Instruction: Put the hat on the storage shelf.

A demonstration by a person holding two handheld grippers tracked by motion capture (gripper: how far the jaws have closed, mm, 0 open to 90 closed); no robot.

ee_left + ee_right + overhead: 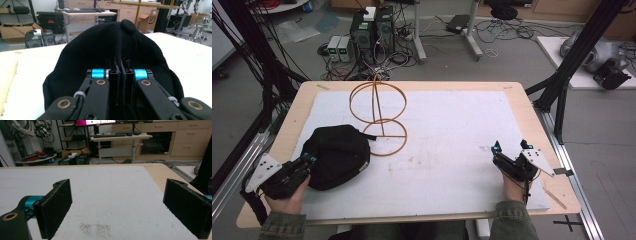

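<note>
- A black cap [335, 156] is seen at about 8 o'clock on the tabletop [522, 107], lying on a white sheet [452, 145] that covers most of it.
- Just past the cap, toward 11 o'clock, a wire stand [379, 117] made of orange hoops is set; its lower hoop is near the cap's far edge, and whether the two touch cannot be told.
- The left gripper [310, 161] is held at the cap's near edge. In the left gripper view its jaws are drawn nearly together, with a fold of the black fabric [120, 67] pinched between them.
- The right gripper [510, 146] is held at about 4 o'clock, well apart from the cap. Its jaws are spread wide, and nothing but bare sheet is seen between them in the right gripper view.
- The cap is judged soft, light and limp: it is expected to sag and fold when lifted, not to slip, and not to be harmed by a firm pinch.
- A hold on the rim or along a seam is judged best, since a pinch on loose cloth may gather a single layer.
- On a cardboard box [148, 20] beyond the tabletop, a mark like "SF" can be read; no writing is made out on the cap.
</note>
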